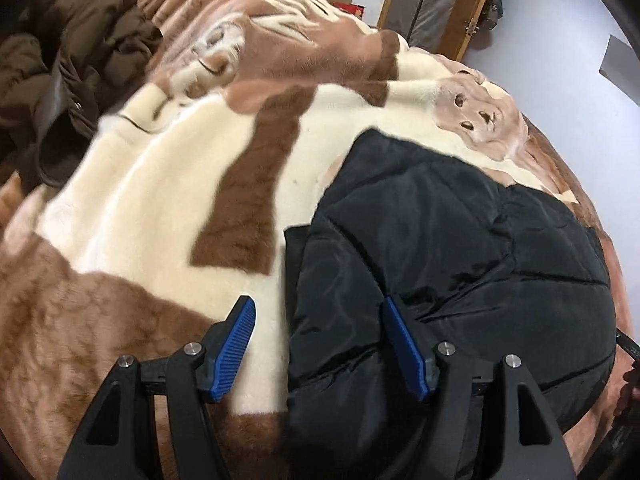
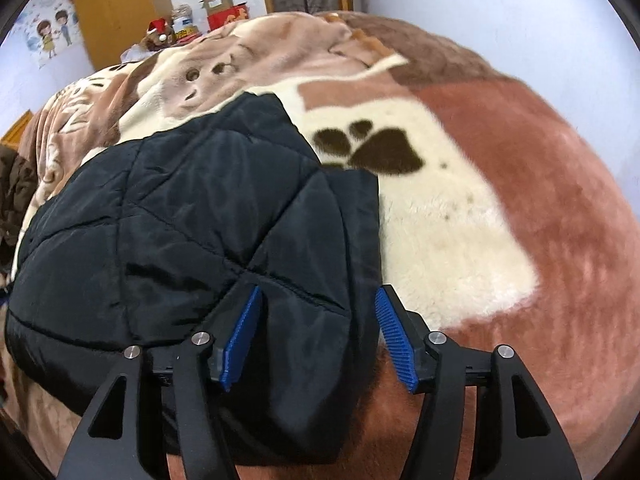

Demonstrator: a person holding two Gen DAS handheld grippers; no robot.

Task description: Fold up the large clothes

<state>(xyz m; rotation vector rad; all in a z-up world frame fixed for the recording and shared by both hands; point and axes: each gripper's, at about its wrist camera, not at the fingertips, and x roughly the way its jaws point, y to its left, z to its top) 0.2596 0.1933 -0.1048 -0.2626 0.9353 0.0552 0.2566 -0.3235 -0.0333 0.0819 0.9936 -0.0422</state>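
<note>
A black quilted puffer jacket of shiny nylon (image 1: 452, 240) lies folded into a compact, puffy bundle on the bed, its stitched panels creased and its near edge doubled over. From the left wrist it fills the 4 o'clock part; from the right wrist, the 8 o'clock part. A dark brown padded coat (image 1: 68, 72) lies crumpled — unfolded — at 10 o'clock.

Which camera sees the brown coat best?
The left wrist view. There the brown coat lies crumpled at the far left of the blanket, with its folds plain to see. The right wrist view catches only a dark brown sliver at its left edge.
</note>
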